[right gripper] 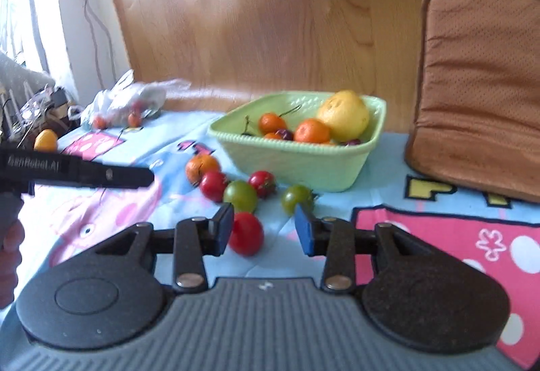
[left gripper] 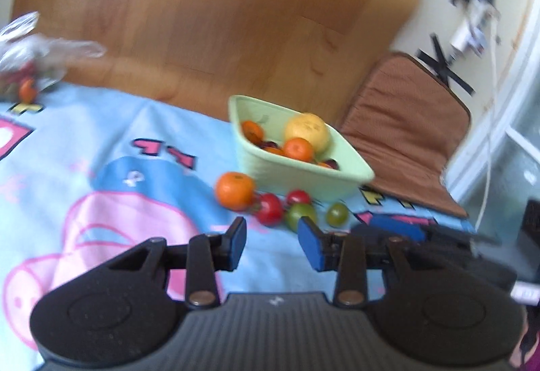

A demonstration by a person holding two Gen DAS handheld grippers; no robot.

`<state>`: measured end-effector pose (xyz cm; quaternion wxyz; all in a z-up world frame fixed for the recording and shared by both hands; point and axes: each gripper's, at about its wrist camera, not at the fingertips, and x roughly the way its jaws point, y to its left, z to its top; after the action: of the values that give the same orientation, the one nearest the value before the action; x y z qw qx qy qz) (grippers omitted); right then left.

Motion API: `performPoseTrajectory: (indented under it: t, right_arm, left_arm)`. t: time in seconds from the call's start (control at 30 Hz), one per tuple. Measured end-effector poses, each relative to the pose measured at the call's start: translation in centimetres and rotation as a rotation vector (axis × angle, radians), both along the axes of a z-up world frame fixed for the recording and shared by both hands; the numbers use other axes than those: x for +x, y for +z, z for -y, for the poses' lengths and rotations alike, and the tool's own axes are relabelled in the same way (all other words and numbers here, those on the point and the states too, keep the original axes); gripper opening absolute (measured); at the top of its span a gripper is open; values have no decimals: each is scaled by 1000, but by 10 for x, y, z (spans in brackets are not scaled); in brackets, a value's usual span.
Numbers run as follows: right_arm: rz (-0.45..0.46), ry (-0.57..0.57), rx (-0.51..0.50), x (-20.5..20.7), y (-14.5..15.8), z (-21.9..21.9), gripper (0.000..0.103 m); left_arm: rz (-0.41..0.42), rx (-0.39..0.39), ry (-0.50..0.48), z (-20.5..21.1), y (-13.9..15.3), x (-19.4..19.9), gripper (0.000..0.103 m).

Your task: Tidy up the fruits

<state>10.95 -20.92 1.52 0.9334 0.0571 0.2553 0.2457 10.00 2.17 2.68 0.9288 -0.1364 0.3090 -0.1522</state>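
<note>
A pale green bowl (left gripper: 303, 177) (right gripper: 293, 165) holds a yellow fruit (right gripper: 344, 116), mandarins and dark cherries. In front of it on the cloth lie a mandarin (left gripper: 235, 190) (right gripper: 201, 167), red tomatoes (left gripper: 270, 209) (right gripper: 213, 185) and green tomatoes (left gripper: 300, 215) (right gripper: 240, 195). My left gripper (left gripper: 272, 242) hovers just short of these, jaws slightly apart and empty. My right gripper (right gripper: 265, 232) is open; a red tomato (right gripper: 246, 234) rests on the cloth against its left pad, clear of the right pad. Each gripper shows at the edge of the other's view.
A clear plastic bag (left gripper: 30, 50) (right gripper: 128, 101) with small fruits lies at the far left. A brown cushion (left gripper: 405, 134) (right gripper: 479, 84) leans right of the bowl. A wooden board (left gripper: 219, 16) stands behind. A yellow fruit (right gripper: 45, 139) sits at the left edge.
</note>
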Motion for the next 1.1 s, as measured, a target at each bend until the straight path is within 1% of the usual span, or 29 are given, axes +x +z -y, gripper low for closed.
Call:
performPoseTrajectory:
  t: [0.07, 0.13, 0.27, 0.4, 0.53, 0.67, 0.8, 0.93, 1.0, 1.1]
  right_arm:
    - [-7, -33, 35, 5, 1, 12, 42]
    - [-15, -65, 32, 11, 0, 20, 41]
    - [-35, -72, 64, 20, -1, 29, 41]
    - [-38, -75, 84, 20, -6, 31, 41]
    - [-48, -91, 81, 14, -3, 32, 41]
    - [-60, -127, 87, -6, -1, 31, 41]
    - [-70, -182, 105, -43, -6, 30, 41]
    - [-97, -239, 154, -73, -14, 25, 41]
    - [-99, -267, 140, -85, -17, 19, 41]
    - [-93, -279, 137, -98, -18, 12, 41]
  left_arm:
    - [25, 43, -45, 20, 1, -3, 35]
    - [28, 75, -76, 37, 0, -1, 35]
    - [28, 137, -103, 65, -7, 5, 35]
    - [19, 168, -105, 78, -12, 7, 35]
    - [6, 198, -74, 80, -13, -2, 35]
    - [-3, 220, -16, 76, -13, -21, 36]
    - [10, 264, 22, 71, -11, -44, 36]
    - [26, 283, 48, 65, -10, -65, 37]
    - [30, 294, 62, 62, -12, -73, 38]
    - [44, 311, 77, 59, -14, -85, 39]
